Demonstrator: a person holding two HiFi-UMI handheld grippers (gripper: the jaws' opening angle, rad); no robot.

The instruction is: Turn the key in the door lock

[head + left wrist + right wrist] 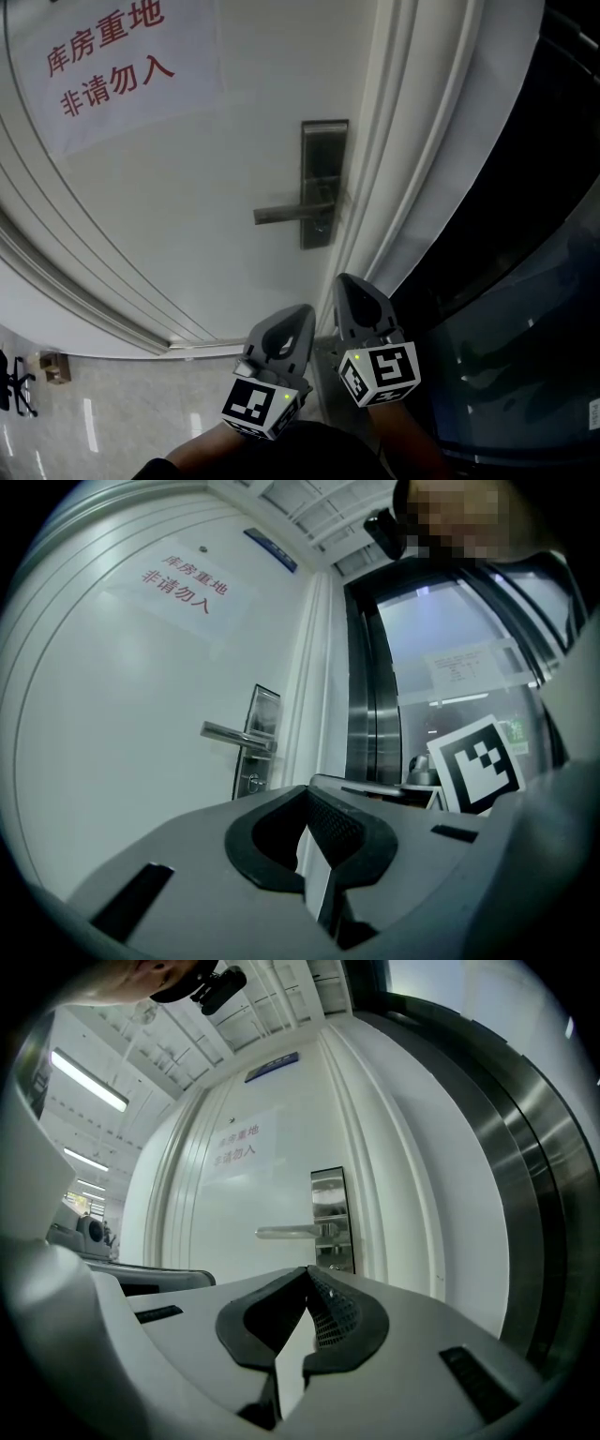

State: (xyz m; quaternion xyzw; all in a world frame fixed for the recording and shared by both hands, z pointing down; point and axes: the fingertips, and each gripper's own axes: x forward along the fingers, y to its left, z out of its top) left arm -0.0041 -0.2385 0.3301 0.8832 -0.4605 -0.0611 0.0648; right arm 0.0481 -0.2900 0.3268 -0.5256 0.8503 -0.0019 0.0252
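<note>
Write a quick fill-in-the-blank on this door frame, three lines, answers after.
1. The lever handle sticks out from the lock plate toward the head view's ____ side.
2. The sign on the door carries ____ characters.
3. The left gripper and the right gripper both have their jaws ____, with nothing between them.

Missing words: left; red; shut.

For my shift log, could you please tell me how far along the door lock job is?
Nothing looks done yet. In hand: the left claw and right claw are both shut, empty, and apart from the door. Left: reaching the lock plate at the lever handle and turning the key; I cannot tell whether a key sits there.
</note>
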